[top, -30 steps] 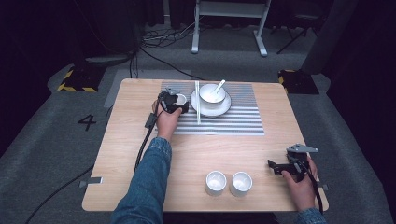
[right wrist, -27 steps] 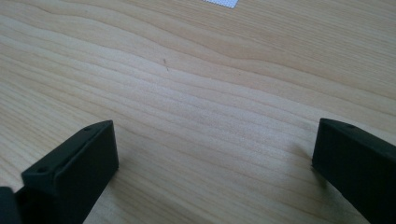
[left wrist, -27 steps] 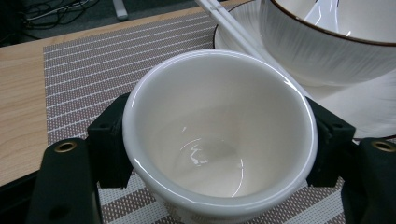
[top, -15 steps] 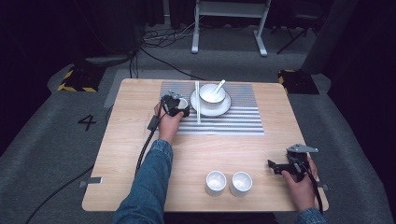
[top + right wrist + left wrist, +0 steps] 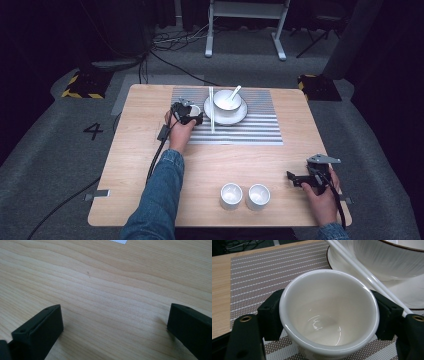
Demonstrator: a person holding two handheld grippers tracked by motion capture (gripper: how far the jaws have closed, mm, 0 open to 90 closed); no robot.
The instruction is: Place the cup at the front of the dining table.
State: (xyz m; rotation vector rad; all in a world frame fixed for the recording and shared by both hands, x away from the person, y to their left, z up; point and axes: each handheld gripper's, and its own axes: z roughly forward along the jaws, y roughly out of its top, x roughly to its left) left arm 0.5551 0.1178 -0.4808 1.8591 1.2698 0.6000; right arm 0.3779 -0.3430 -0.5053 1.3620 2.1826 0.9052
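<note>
My left gripper (image 5: 191,114) is shut on a small white cup (image 5: 194,110) over the left part of the striped placemat (image 5: 240,131). In the left gripper view the cup (image 5: 328,312) sits between both black jaws, empty inside. Just right of it lie white chopsticks (image 5: 211,116) and a white bowl (image 5: 227,100) with a spoon (image 5: 233,92) on a saucer (image 5: 239,116). My right gripper (image 5: 294,178) rests open near the table's right front edge, with bare wood (image 5: 105,300) between its jaws.
Two more small white cups (image 5: 231,195) (image 5: 258,196) stand side by side near the table's front edge, left of the right gripper. A cable (image 5: 156,157) trails from the left gripper along the sleeve. The wooden table (image 5: 145,170) stands on grey floor.
The left gripper with the cup has shifted slightly; the right gripper has stayed put.
</note>
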